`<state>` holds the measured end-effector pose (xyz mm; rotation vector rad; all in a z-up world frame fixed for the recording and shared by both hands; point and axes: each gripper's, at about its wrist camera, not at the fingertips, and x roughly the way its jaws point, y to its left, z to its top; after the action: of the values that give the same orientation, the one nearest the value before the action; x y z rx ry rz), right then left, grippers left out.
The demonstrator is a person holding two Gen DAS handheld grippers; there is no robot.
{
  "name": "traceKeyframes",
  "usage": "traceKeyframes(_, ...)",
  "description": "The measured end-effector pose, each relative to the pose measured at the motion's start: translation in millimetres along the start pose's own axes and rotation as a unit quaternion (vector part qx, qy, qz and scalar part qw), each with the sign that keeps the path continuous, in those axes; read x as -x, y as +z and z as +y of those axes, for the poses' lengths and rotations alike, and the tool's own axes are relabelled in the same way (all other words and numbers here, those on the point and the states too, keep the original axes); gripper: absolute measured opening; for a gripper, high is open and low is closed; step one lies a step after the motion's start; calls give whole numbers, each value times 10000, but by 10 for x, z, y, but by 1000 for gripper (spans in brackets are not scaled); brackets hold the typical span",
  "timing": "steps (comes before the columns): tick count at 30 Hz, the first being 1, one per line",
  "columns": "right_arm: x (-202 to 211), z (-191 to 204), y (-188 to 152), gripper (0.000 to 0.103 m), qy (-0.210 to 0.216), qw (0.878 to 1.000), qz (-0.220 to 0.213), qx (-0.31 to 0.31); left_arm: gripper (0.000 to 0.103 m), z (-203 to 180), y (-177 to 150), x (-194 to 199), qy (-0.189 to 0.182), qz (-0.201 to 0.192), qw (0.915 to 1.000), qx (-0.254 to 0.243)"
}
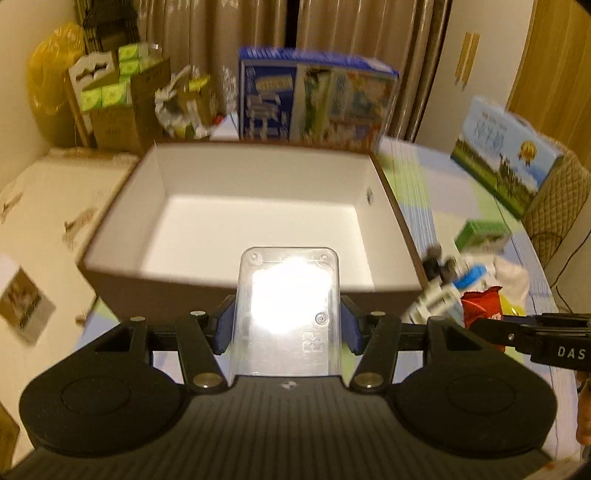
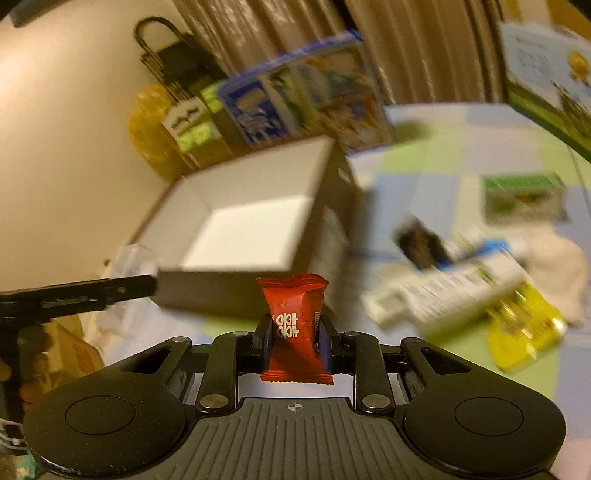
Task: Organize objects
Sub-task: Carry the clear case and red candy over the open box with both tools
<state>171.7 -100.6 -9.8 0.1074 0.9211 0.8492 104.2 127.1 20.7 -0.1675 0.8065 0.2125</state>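
1. Left wrist view: the left hand-held gripper [image 1: 286, 326] is clamped on a clear plastic case [image 1: 286, 314], its blue pads pressing both long sides. The case glares white under the room light.
2. That case hangs just before the near wall of the open cardboard box [image 1: 255, 206], its far end reaching over the rim. The box is brown outside and white inside, and nothing shows in it.
3. Right wrist view: the right hand-held gripper [image 2: 295, 341] pinches a red snack packet [image 2: 293, 325] upright, white lettering facing the camera. The packet sits near the box's front corner, on the right of the box.
4. Further right of the box, on the pastel checked surface [image 2: 424, 170], lie a green carton [image 2: 524, 199], a white and blue package [image 2: 454, 280], a yellow pack [image 2: 524, 332] and a white cloth [image 2: 557, 273], all blurred.
5. Behind the box stands a blue picture box [image 1: 314, 103] against the curtains [image 1: 354, 29].
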Motion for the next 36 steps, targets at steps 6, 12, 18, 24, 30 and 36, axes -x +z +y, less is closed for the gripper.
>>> traceKeyframes(6,-373,568,351,22,32,9995,-231,228,52,397,366,-174,-30,-101,9999,-109)
traceKeyframes(12,-928,837,597,22,-344,9991,-103,235,52,632,653,-588,-8,40,9997,-251)
traceKeyframes(18,-1426,825,671,22,-732,9971,175,90,52,757,716,-1142,-14,602,9977,-299)
traceKeyframes(24,-1748,656,678,22,-994,9930,616,-164,52,765,686,-1642,-27,1260,9914,-343)
traceKeyframes(30,-1901,571,750,22,-1180,9894,820,-230,52,733,699,-1985,-25,1761,9838,-347)
traceKeyframes(36,-1984,549,803,22,-1224,9880,900,-291,52,736,750,-2067,-29,1842,9819,-450)
